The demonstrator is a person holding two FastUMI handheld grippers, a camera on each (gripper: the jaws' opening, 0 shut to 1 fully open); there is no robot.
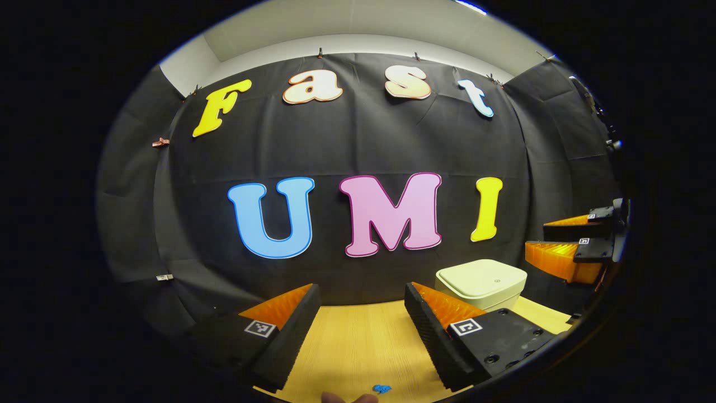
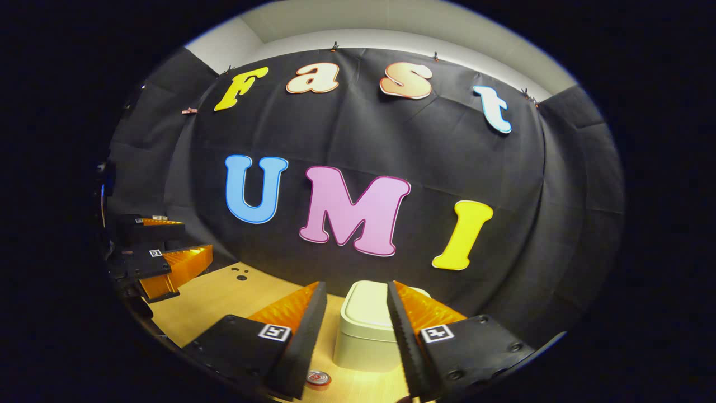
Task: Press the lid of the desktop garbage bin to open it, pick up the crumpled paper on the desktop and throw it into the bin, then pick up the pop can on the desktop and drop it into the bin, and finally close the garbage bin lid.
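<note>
The desktop garbage bin (image 2: 366, 330) is being shown as a pale cream, box-shaped container with rounded corners, standing on the light wooden desktop (image 1: 358, 347) close to the black cloth wall. Its lid (image 1: 481, 278) is lying flat and closed, a smooth slab slightly wider than the body, with a tiny mark near its middle.

In the right gripper view the bin is being framed just ahead, between the two fingers of the right gripper (image 2: 356, 313); the jaws are being held spread wide, with nothing pinched and no contact with the bin to be made out. At the bottom of that view, in front of the bin, the round red-and-silver top of the pop can (image 2: 318, 379) is being glimpsed on the desktop. Far to the left of the same view the left gripper (image 2: 168, 246) is being held above the wood.

In the left gripper view the bin is being seen to the right, beyond the right finger, and the left gripper's jaws are likewise being held apart and empty. The right gripper is being seen at the right edge, near the bin. A small blue scrap (image 1: 382, 388) is lying on the desktop at the bottom edge.
</note>
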